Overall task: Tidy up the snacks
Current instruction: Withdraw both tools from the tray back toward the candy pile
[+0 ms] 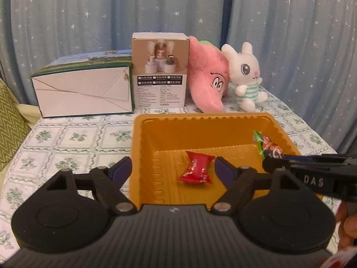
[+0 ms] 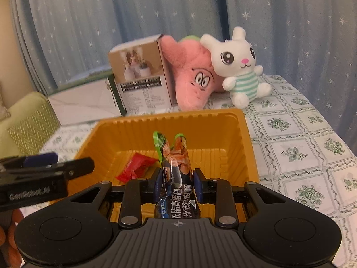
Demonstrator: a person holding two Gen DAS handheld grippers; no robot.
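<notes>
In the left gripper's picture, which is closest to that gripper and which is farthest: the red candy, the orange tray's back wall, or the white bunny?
From the left gripper, nearest first:
1. Red candy, lying on the tray floor right between the open fingers.
2. Orange tray's back wall, behind the candy.
3. White bunny, sitting beyond the tray, to the right by the curtain.

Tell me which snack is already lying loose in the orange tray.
The red-wrapped candy: it lies on the tray floor, touching no fingers. The dark sausage packet is clamped in the right gripper above the tray.
</notes>
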